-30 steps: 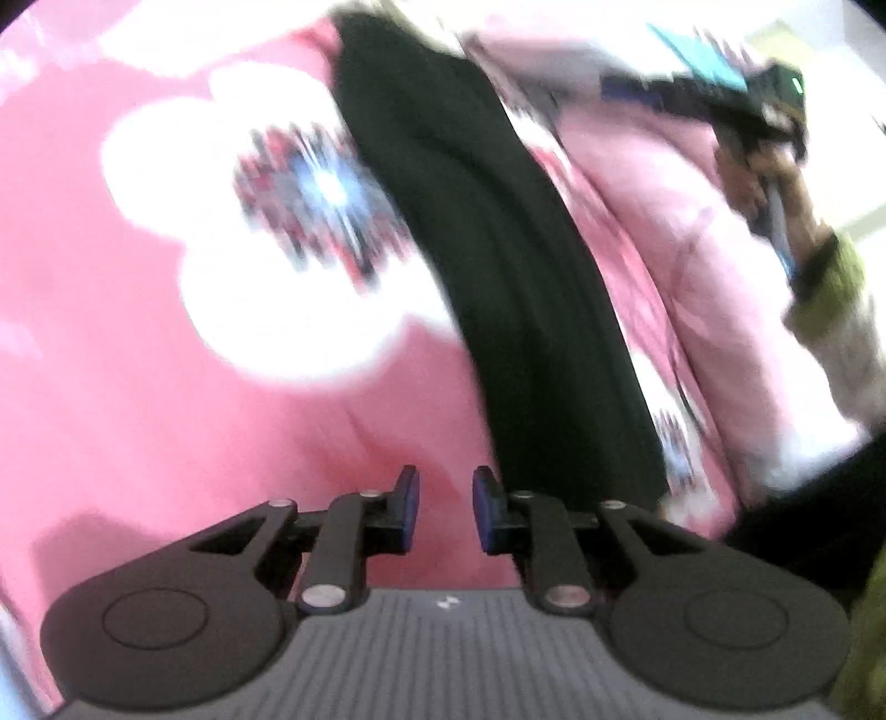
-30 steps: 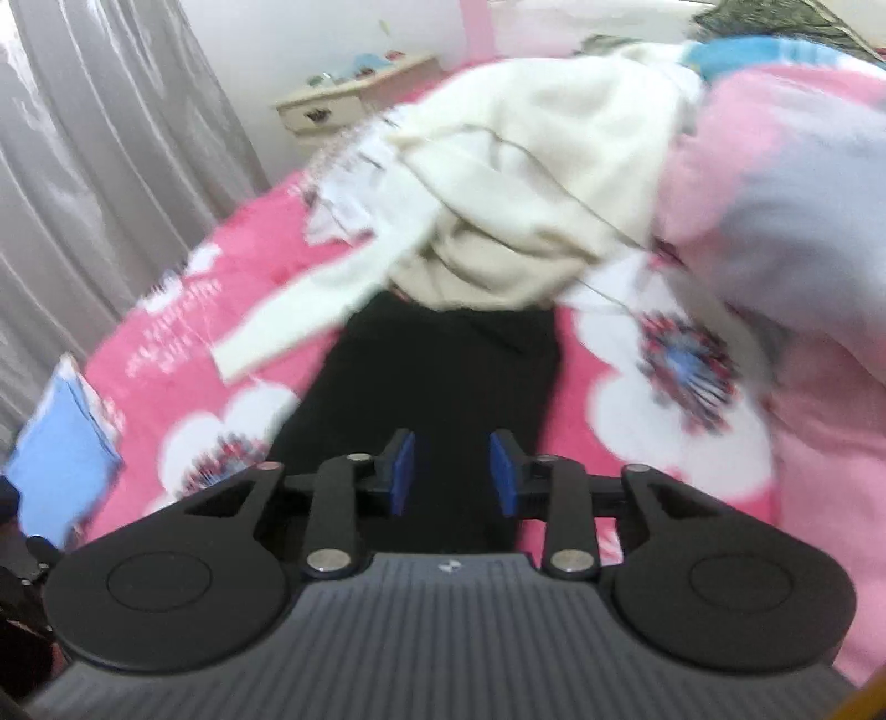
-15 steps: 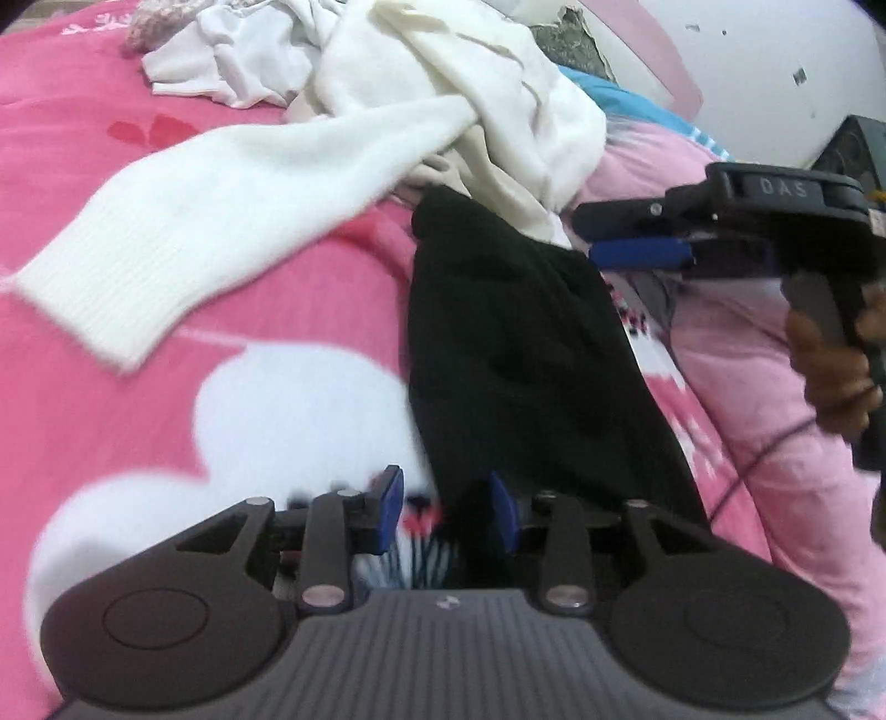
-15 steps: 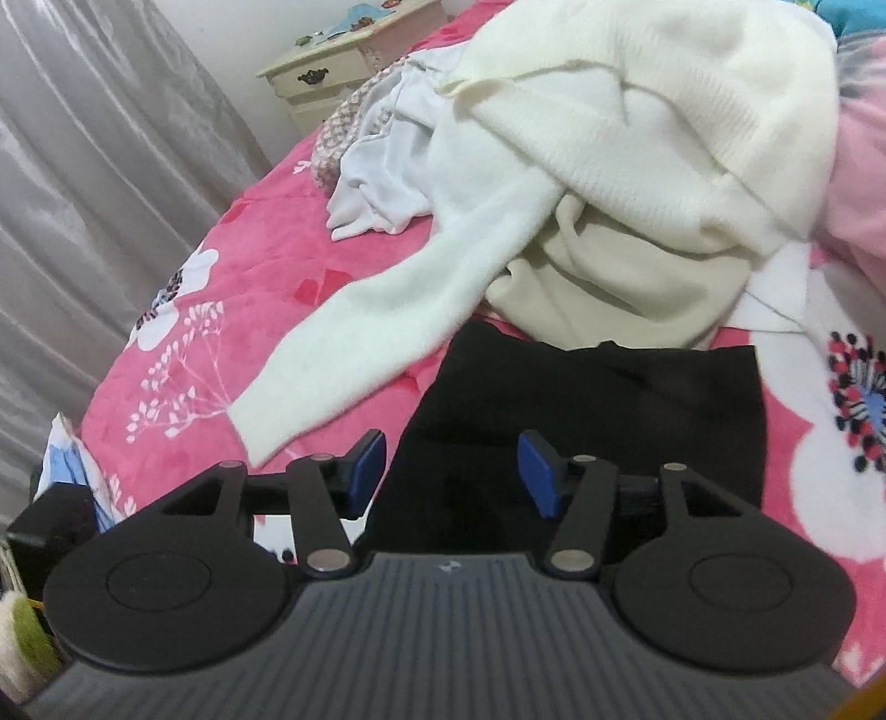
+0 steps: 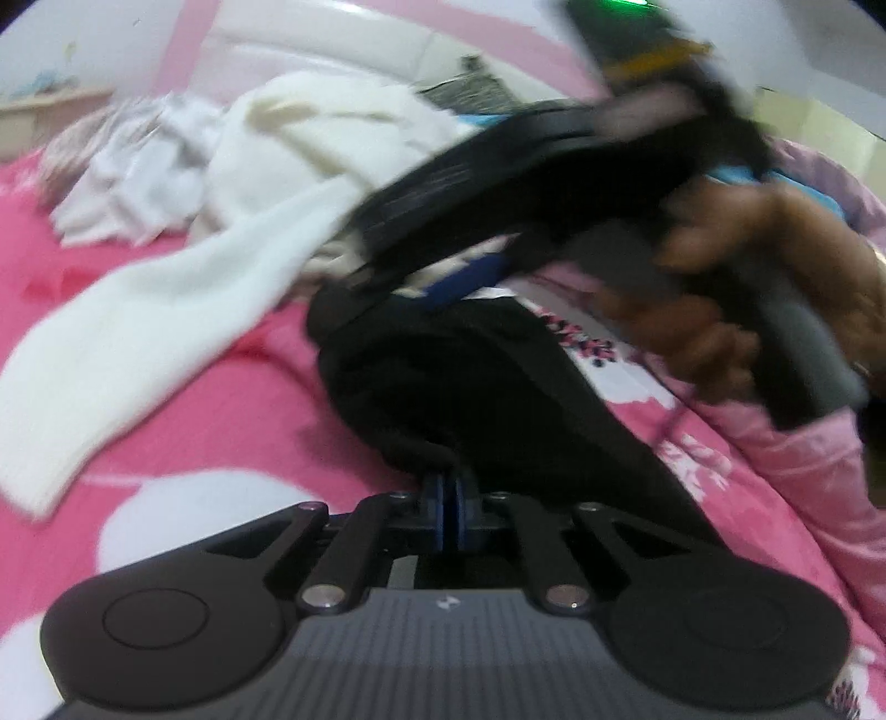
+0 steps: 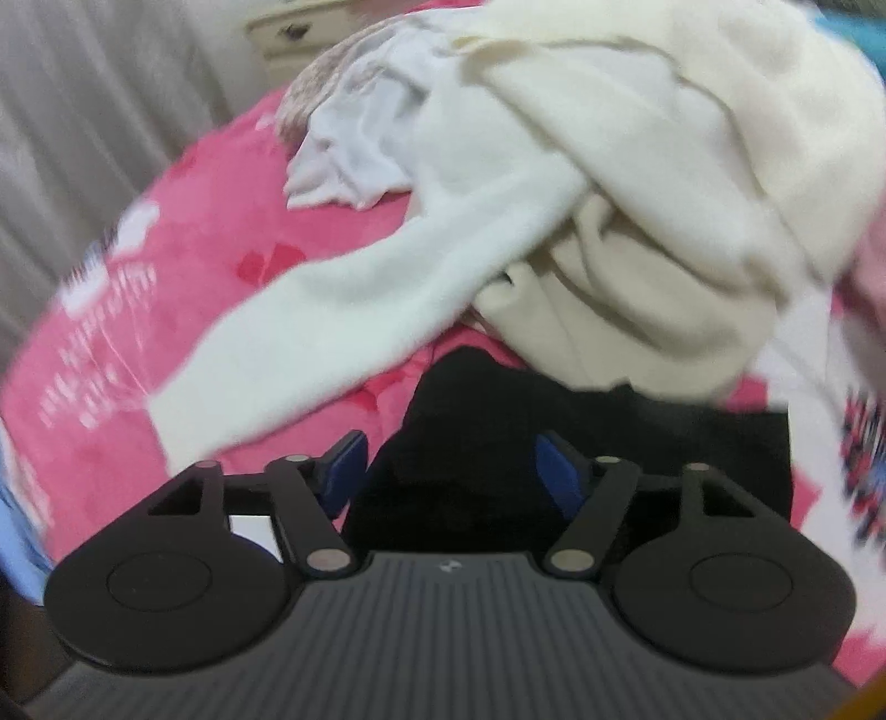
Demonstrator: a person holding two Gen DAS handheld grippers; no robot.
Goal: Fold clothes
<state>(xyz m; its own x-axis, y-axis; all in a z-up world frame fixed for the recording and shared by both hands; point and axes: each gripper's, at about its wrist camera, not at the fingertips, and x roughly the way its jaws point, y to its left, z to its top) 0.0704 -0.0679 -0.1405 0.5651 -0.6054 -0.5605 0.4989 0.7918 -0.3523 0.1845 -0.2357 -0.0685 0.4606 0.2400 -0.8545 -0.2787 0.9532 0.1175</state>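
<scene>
A black garment (image 5: pixel 470 376) lies lengthwise on the pink flowered bedspread (image 5: pixel 194 415). My left gripper (image 5: pixel 446 498) is shut on its near edge, and the cloth bunches up just above the blue pads. My right gripper (image 6: pixel 451 459) hangs over the garment's far end (image 6: pixel 609 443). Its jaws are opening, with black cloth beneath and between them, and the pads do not press on it. In the left wrist view a hand (image 5: pixel 720 288) holds that right gripper (image 5: pixel 470 277), blurred, tilted down at the garment. A white sweater sleeve (image 5: pixel 166 310) stretches out beside the garment.
A heap of white and cream clothes (image 6: pixel 637 194) lies just beyond the black garment's far end. A small nightstand (image 6: pixel 293 33) and grey curtain (image 6: pixel 83 111) stand past the bed's edge. A white headboard (image 5: pixel 304 50) is at the back.
My left gripper has shut on the black garment's near edge. My right gripper has opened wider and come down closer over the garment's far end.
</scene>
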